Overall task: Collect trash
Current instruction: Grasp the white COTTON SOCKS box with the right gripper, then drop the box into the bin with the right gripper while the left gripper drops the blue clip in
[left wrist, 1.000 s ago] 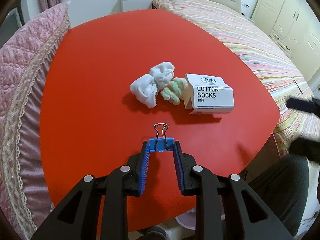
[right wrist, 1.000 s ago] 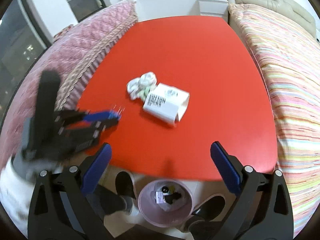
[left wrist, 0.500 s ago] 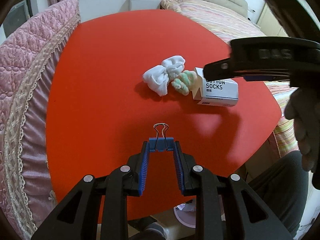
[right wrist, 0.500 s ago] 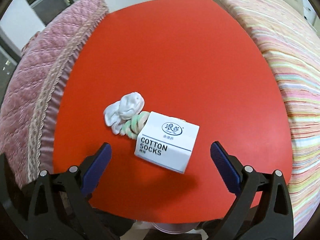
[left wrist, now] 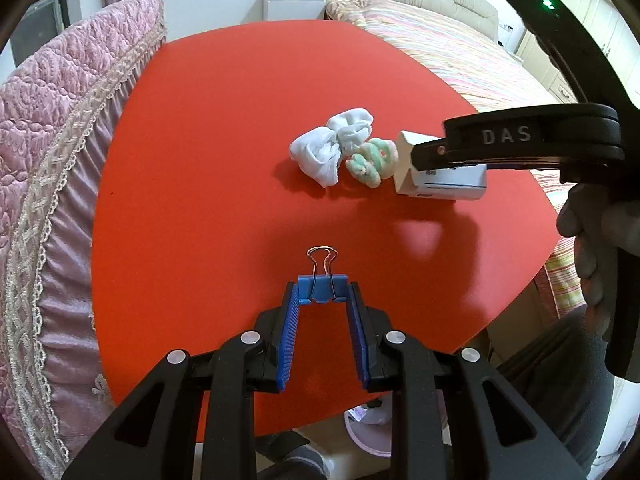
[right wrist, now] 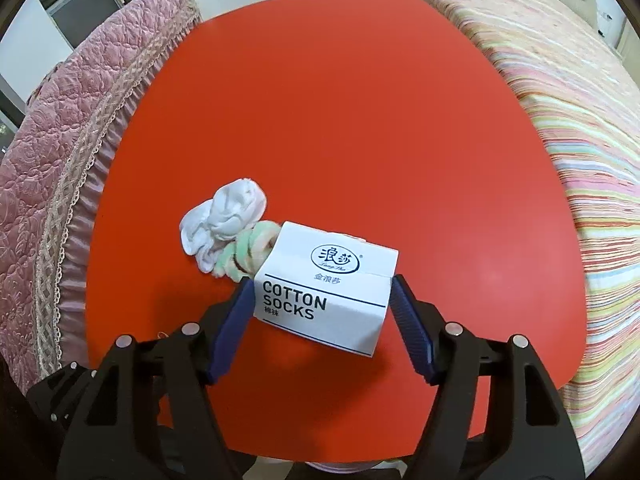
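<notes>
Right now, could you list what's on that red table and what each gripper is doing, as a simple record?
Table: red table, between two beds
Left gripper: shut on a blue binder clip
Right gripper: open, fingers either side of the sock box
Beside box: white socks, green striped socks
Below table edge: pink bin

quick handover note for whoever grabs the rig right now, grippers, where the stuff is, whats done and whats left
Left gripper: shut on the blue binder clip, held above the red table.
Right gripper: open, fingers on either side of the cotton socks box, not clamped.
White sock bundle and green striped sock lie beside the box.
Pink bin is below the table's near edge.
Left to do: grip the box, bin it and the clip.
</notes>
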### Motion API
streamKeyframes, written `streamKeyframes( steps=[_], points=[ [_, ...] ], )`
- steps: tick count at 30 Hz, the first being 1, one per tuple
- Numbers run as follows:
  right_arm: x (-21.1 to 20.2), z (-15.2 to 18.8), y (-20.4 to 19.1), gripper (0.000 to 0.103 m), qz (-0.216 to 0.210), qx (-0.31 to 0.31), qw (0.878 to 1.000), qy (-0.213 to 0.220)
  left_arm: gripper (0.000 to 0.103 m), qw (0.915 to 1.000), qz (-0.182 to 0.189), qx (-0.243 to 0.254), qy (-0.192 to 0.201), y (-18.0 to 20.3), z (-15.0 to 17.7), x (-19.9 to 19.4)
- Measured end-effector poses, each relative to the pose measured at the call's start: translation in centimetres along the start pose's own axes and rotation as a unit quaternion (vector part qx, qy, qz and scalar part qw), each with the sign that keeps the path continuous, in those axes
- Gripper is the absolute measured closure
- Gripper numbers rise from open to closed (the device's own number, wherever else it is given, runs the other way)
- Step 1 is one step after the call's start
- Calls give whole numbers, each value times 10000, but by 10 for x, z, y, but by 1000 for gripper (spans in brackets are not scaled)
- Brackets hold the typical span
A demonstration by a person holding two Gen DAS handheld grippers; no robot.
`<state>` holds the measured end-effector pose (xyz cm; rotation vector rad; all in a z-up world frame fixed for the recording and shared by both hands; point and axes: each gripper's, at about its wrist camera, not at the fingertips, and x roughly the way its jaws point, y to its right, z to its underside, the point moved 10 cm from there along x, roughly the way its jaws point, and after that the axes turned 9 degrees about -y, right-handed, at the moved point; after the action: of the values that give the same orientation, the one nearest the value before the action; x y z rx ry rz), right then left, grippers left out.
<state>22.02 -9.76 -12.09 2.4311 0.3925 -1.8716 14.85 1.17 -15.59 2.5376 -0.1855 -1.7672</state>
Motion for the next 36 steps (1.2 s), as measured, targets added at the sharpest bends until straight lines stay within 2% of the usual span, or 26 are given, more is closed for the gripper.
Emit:
streamKeyframes(
  steps=[9, 16, 24, 36],
  points=[
    [-35, 10, 18, 35, -34, -243, 9987, 437, 79, 9999, -9, 84, 130, 11, -2, -12],
    [-70, 43, 30, 35, -197, -735, 9939, 796, 79, 9992, 73, 148, 365, 30, 8, -32],
    [-98, 92, 29, 35, -403, -1235, 9863, 1017, 79, 9980, 182, 263, 554, 48, 28, -52],
    [-91, 164, 30, 35, -528, -1660, 9818, 754, 79, 9968, 270, 385, 652, 67, 69, -67]
  ],
)
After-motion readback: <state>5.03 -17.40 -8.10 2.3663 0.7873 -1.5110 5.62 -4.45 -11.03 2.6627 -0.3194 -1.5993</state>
